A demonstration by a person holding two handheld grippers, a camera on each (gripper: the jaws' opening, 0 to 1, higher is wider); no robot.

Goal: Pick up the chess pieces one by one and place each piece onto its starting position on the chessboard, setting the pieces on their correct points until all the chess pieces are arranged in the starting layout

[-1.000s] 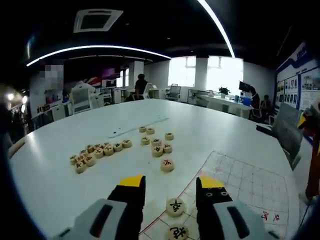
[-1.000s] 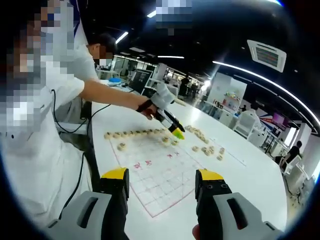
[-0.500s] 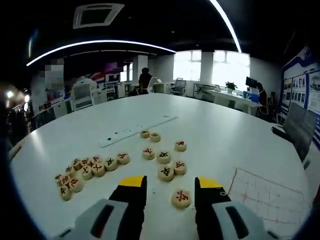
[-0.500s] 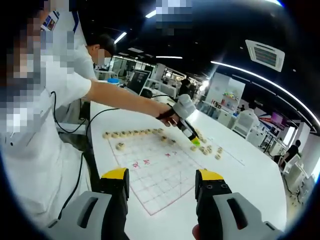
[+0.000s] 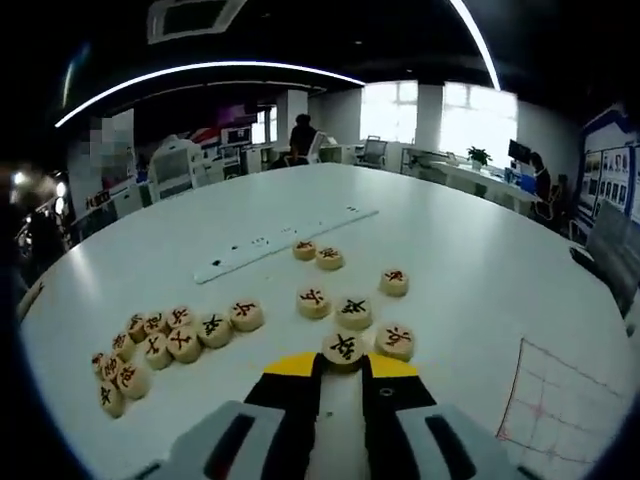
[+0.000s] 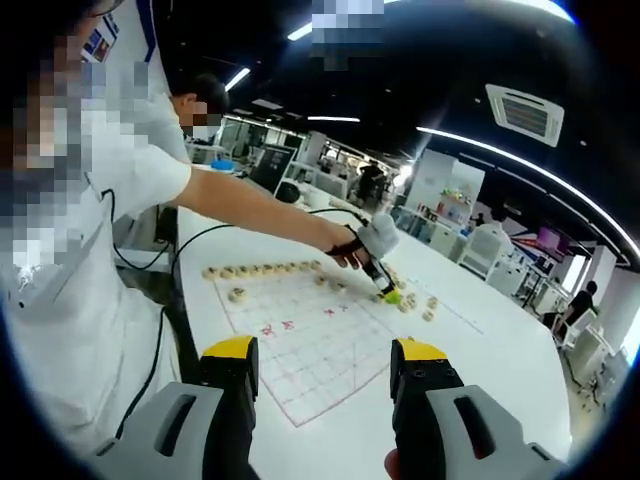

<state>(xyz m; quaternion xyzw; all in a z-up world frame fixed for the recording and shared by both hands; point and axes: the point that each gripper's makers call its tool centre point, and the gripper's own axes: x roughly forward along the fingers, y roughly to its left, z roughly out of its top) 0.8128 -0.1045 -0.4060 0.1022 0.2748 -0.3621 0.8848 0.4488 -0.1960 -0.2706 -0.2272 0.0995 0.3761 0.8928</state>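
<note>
In the left gripper view, my left gripper [image 5: 343,366] has its yellow-tipped jaws drawn close on a round wooden chess piece [image 5: 343,348] with a black character, lying on the white table [image 5: 470,260]. Loose pieces [image 5: 353,312] lie just beyond it, and a cluster of several pieces [image 5: 160,345] sits to the left. A corner of the red-lined chessboard sheet [image 5: 560,400] shows at the lower right. In the right gripper view, my right gripper [image 6: 325,370] hangs open over the chessboard sheet [image 6: 320,340], holding nothing. Across the board the left gripper [image 6: 385,290] reaches down to the loose pieces.
A row of pieces [image 6: 260,268] lines the board's far edge, with one piece [image 6: 238,294] set in front of it. A long pale strip [image 5: 285,245] lies on the table beyond the loose pieces. A person's arm [image 6: 260,205] stretches over the board. Office desks and chairs stand behind.
My left gripper has travelled from the board out to the loose pieces, and its jaws have drawn in around one piece. My right gripper has stayed open in place.
</note>
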